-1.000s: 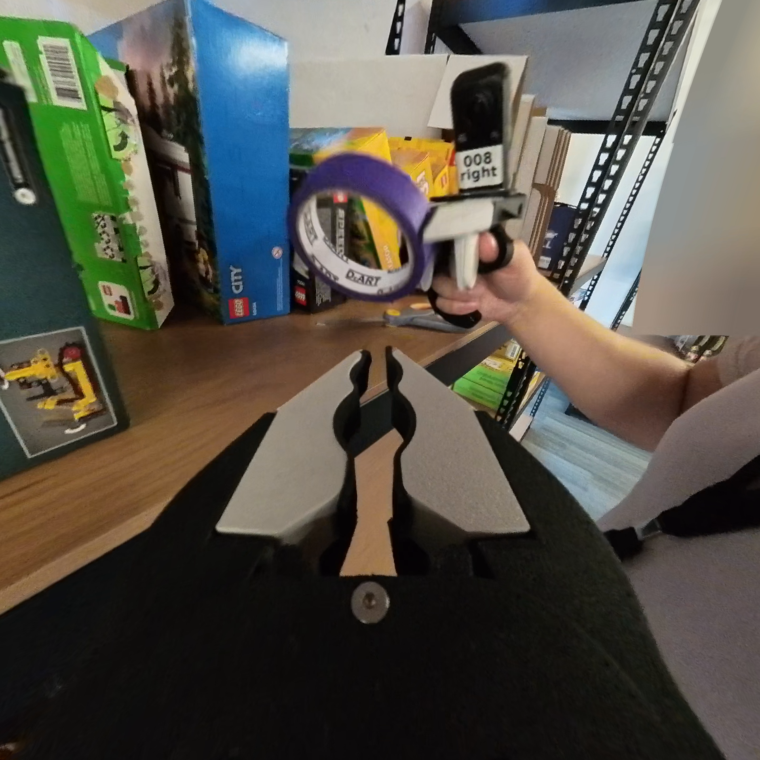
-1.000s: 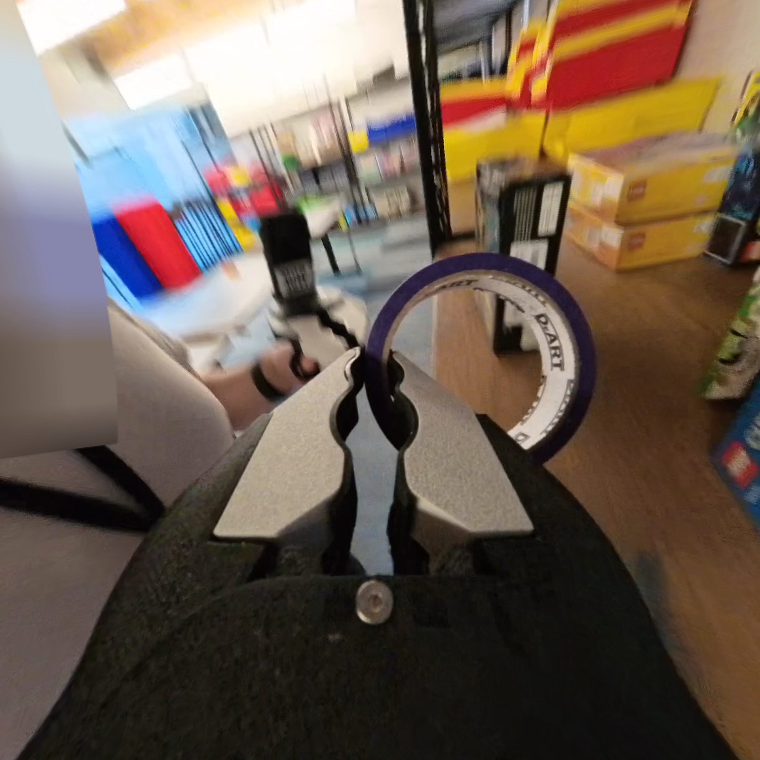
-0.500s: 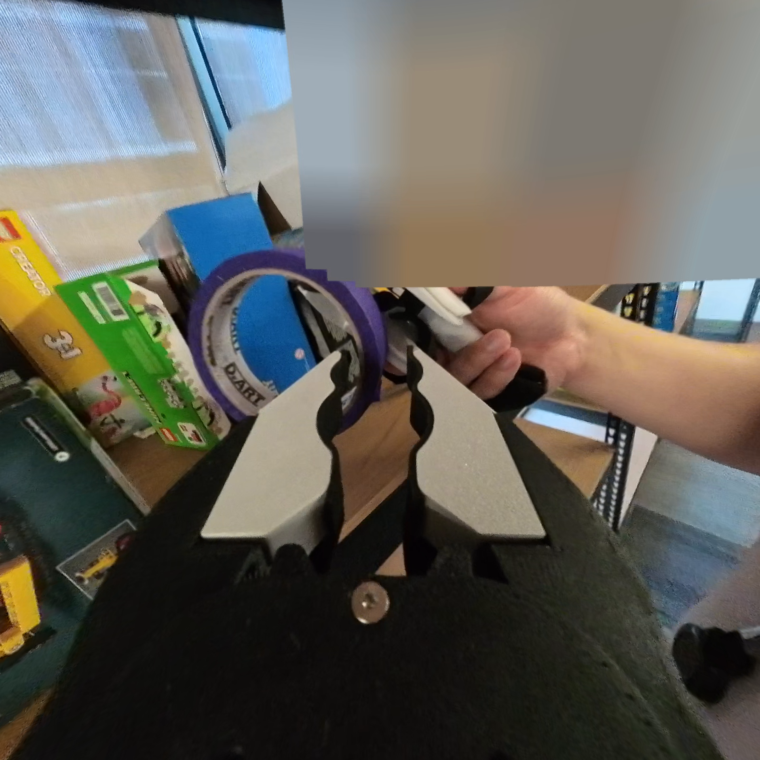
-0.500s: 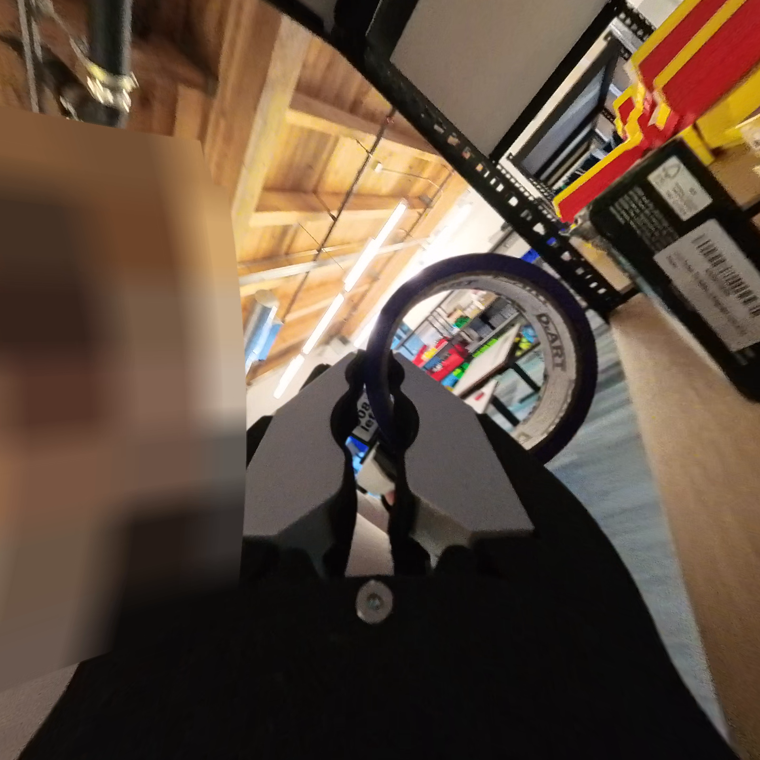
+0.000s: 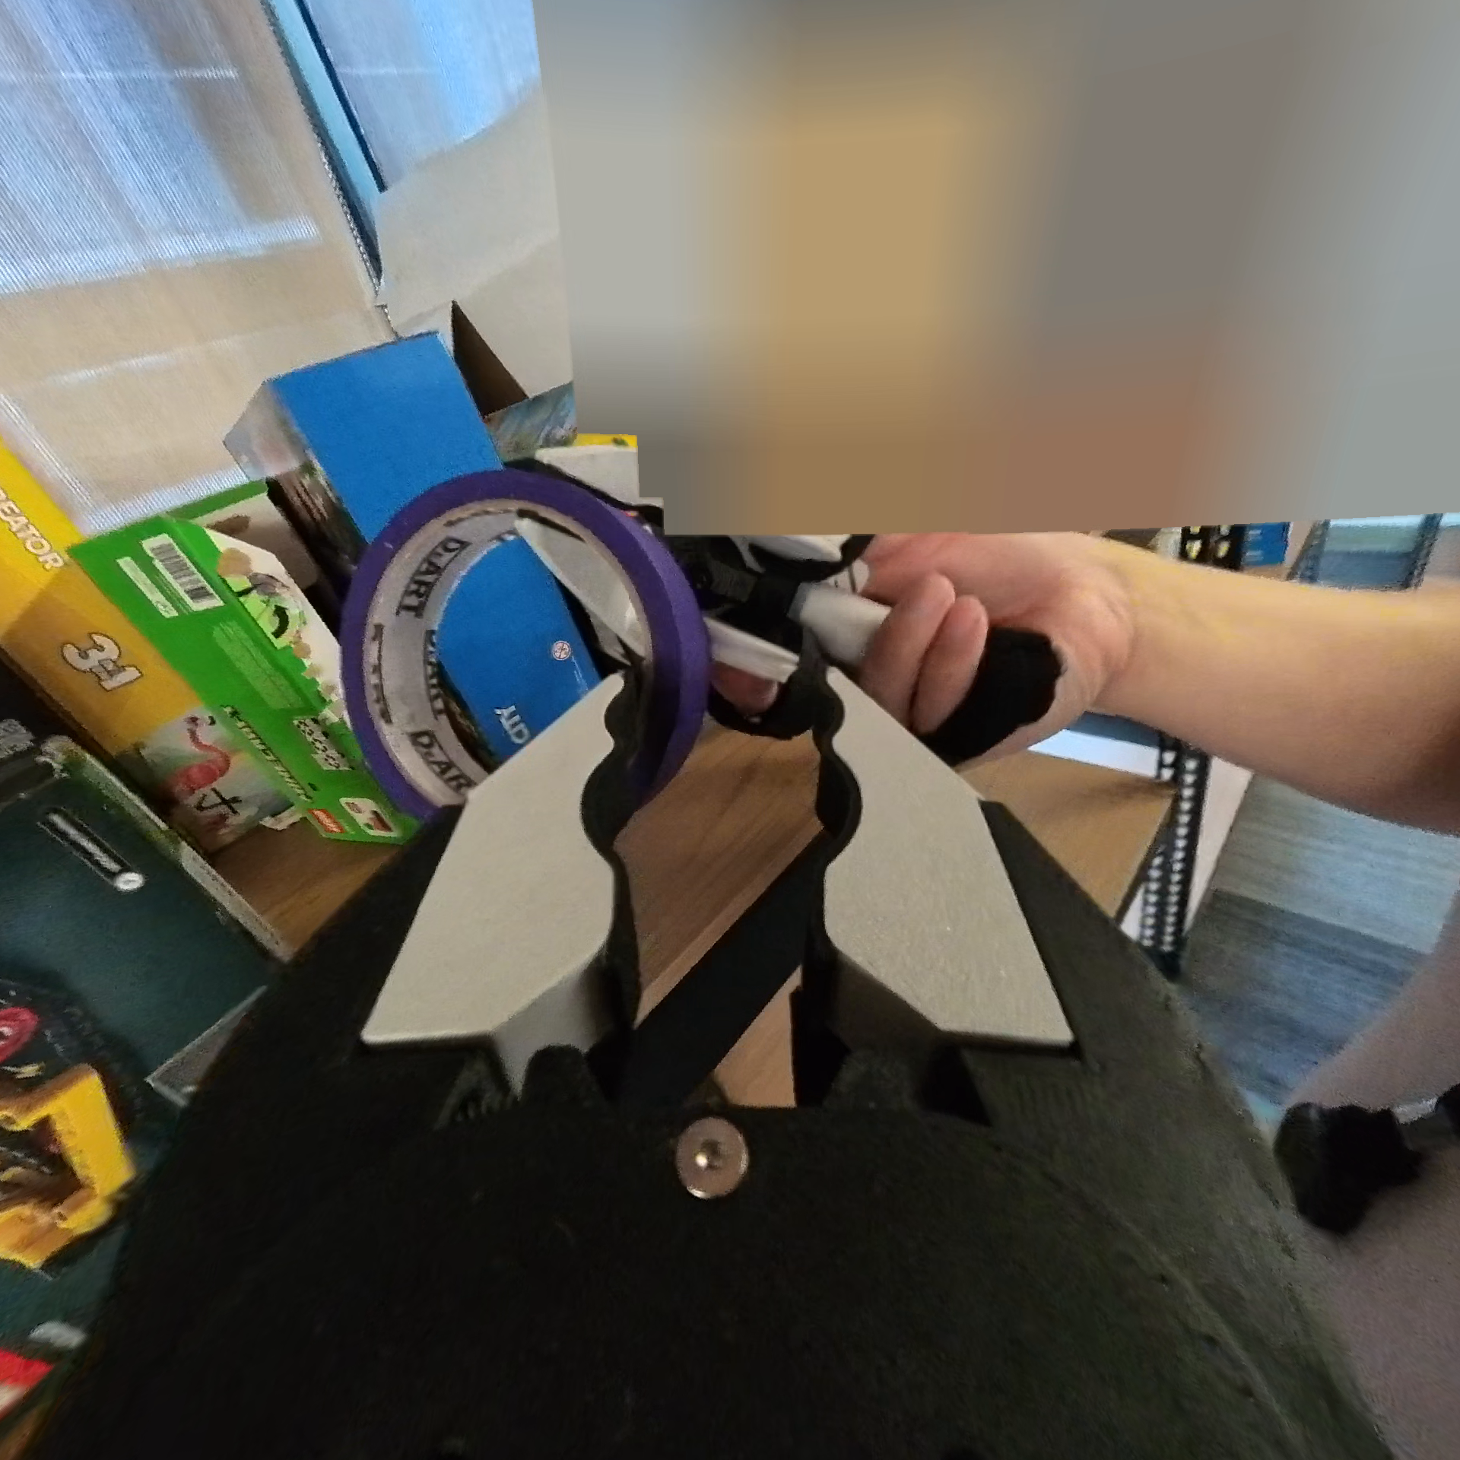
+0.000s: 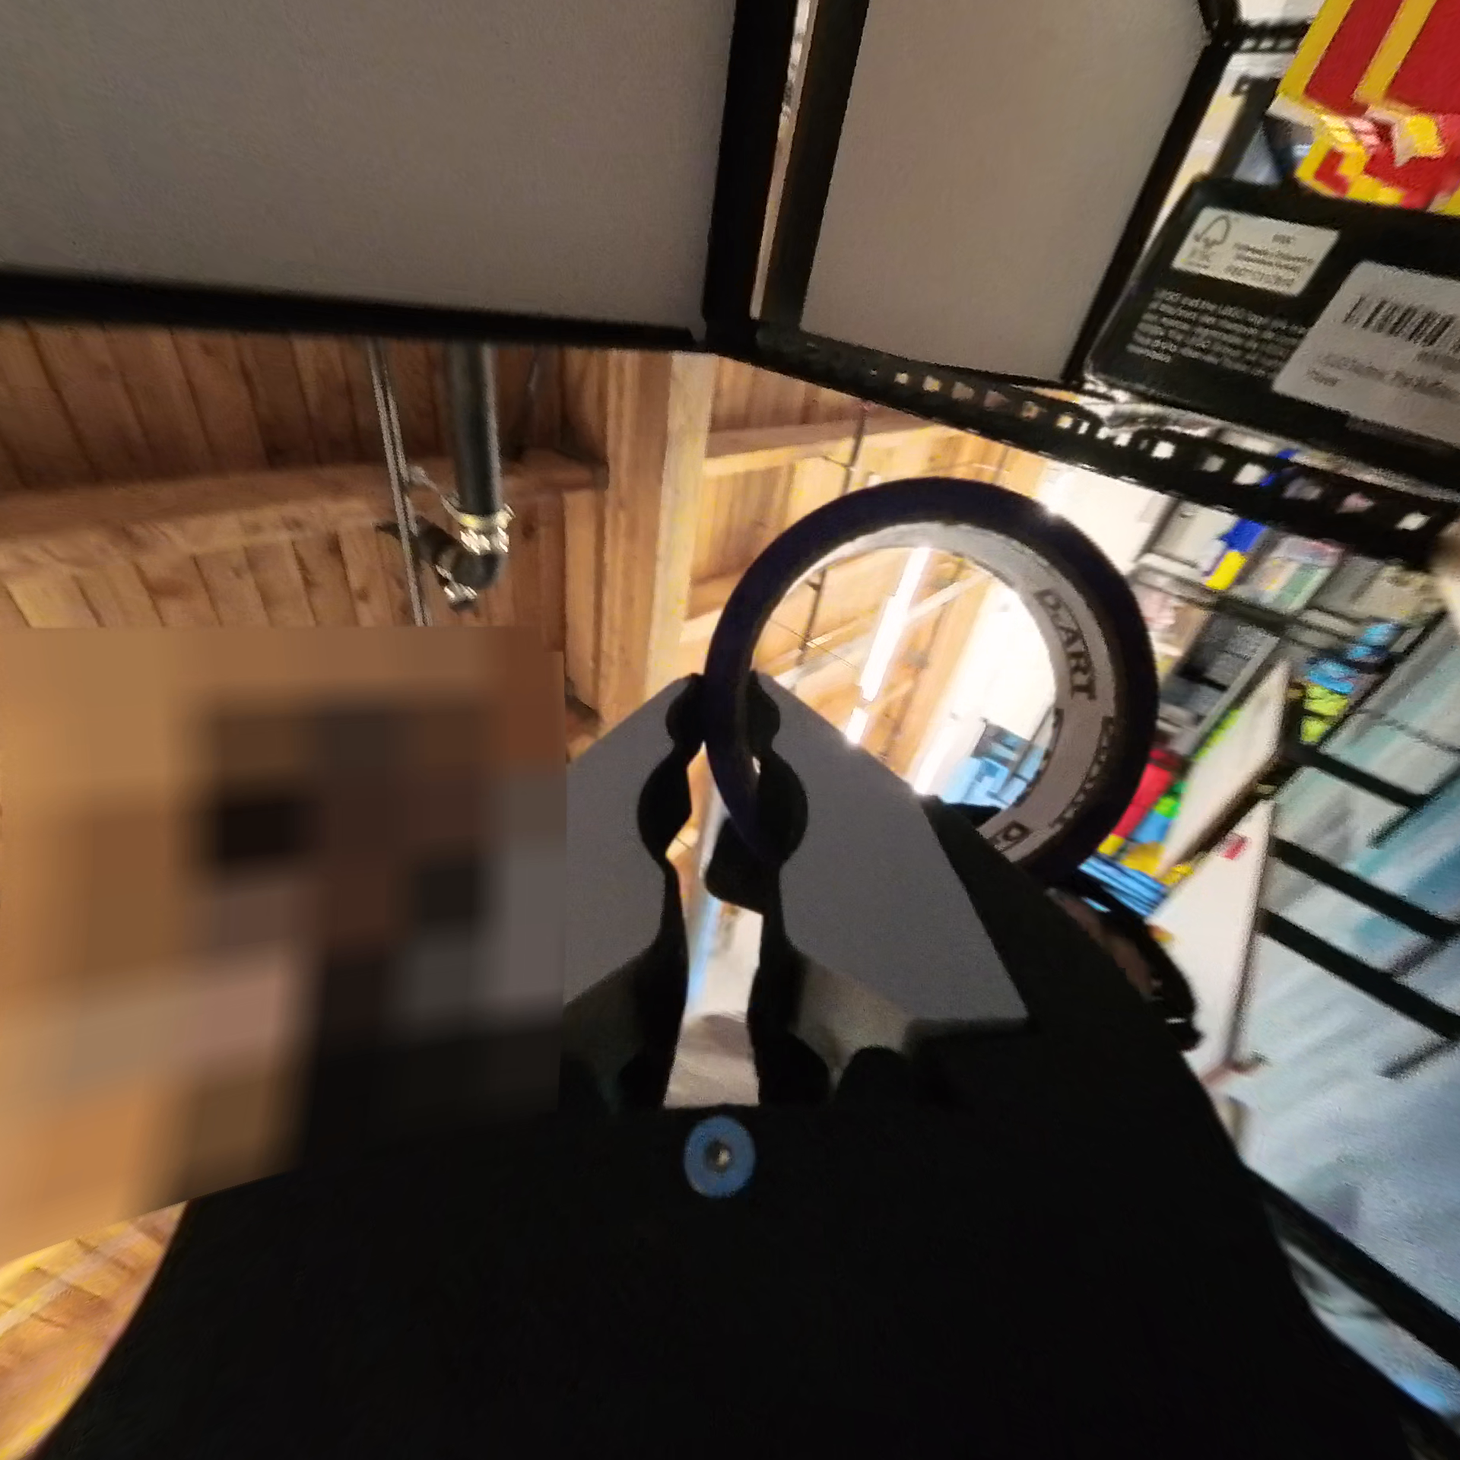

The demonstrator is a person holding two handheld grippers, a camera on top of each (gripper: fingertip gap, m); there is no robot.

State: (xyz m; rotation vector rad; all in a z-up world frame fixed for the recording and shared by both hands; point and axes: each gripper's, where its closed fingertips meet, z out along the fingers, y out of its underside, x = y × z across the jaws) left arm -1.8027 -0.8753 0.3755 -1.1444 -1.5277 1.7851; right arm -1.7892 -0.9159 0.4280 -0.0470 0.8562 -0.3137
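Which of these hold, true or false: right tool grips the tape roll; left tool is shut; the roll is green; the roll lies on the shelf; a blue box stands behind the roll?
1. The right tool grips the tape roll. True.
2. The left tool is shut. False: its jaws stand apart.
3. The roll is green. False: purple.
4. The roll lies on the shelf. False: held in the air.
5. A blue box stands behind it. True.

The left gripper (image 5: 719, 695) has its fingers spread apart, with a wide gap between them. The right gripper (image 6: 723, 691) has its fingers nearly closed at the tips. A bare hand (image 5: 995, 624) grips the right gripper's handle, forearm reaching in from the right.
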